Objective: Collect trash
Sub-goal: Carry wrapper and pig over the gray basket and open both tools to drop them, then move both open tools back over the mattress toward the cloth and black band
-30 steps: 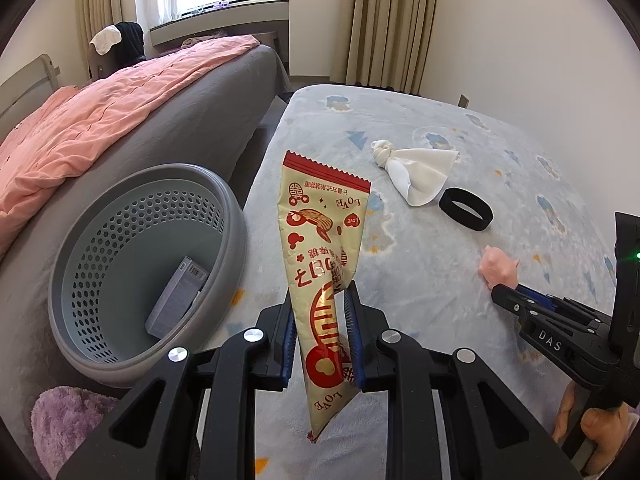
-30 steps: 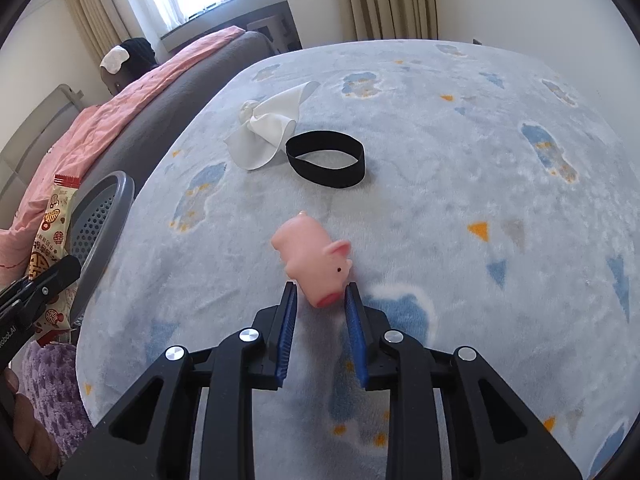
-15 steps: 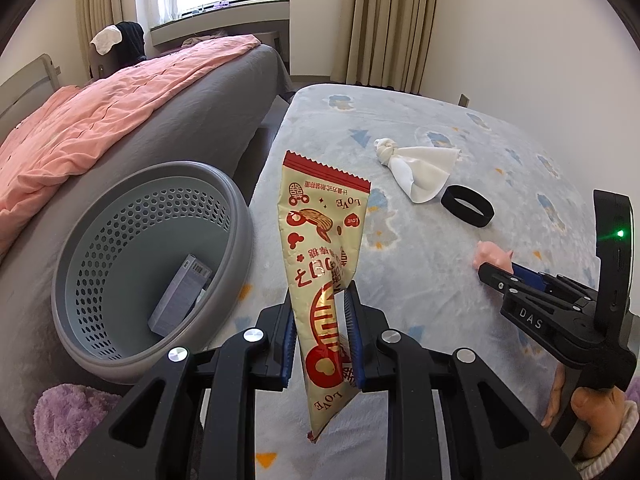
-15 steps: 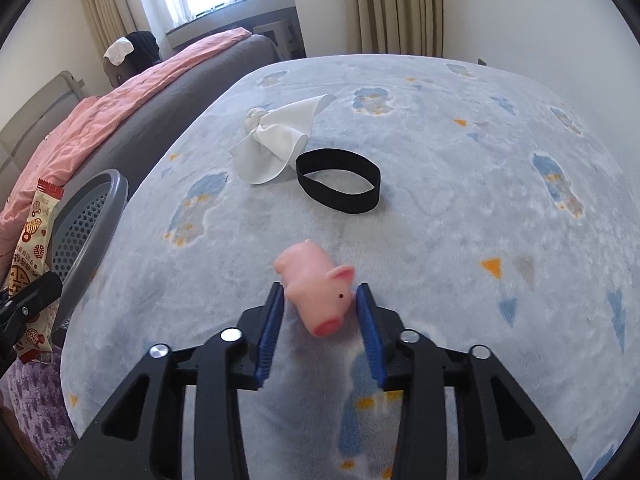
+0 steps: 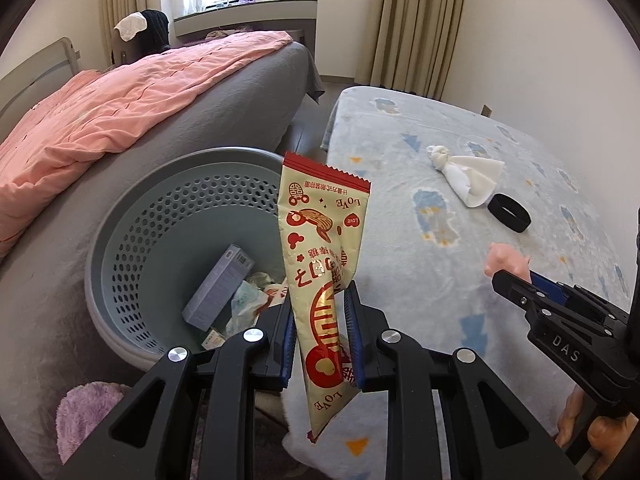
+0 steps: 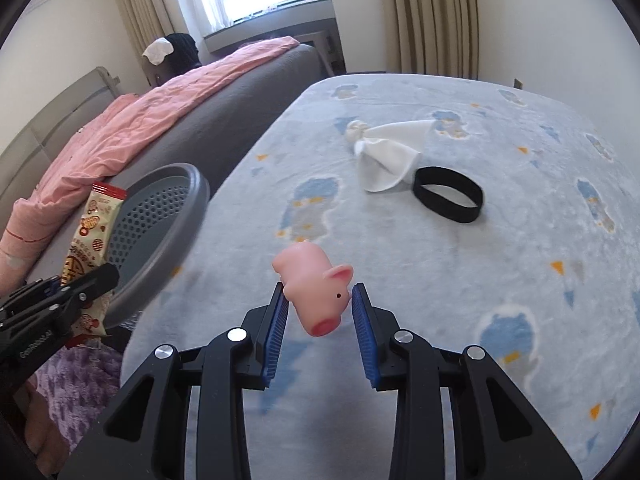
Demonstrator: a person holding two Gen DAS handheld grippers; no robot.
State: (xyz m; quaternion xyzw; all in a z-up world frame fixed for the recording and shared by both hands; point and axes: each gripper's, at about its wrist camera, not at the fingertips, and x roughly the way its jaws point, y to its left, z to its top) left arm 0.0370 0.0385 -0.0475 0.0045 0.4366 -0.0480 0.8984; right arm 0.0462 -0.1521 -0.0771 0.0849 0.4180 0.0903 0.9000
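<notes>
I'm counting one snack wrapper (image 5: 320,264), one pink pig toy (image 6: 316,288), one white cloth (image 6: 384,152), one black band (image 6: 448,194), one grey basket (image 5: 120,216) carrying one box (image 5: 218,288).

A snack wrapper (image 5: 320,280) is clamped upright in the left gripper (image 5: 320,336) beside a grey perforated basket (image 5: 132,264); a box (image 5: 218,288) and crumpled scraps (image 5: 250,300) are seen inside it.
</notes>
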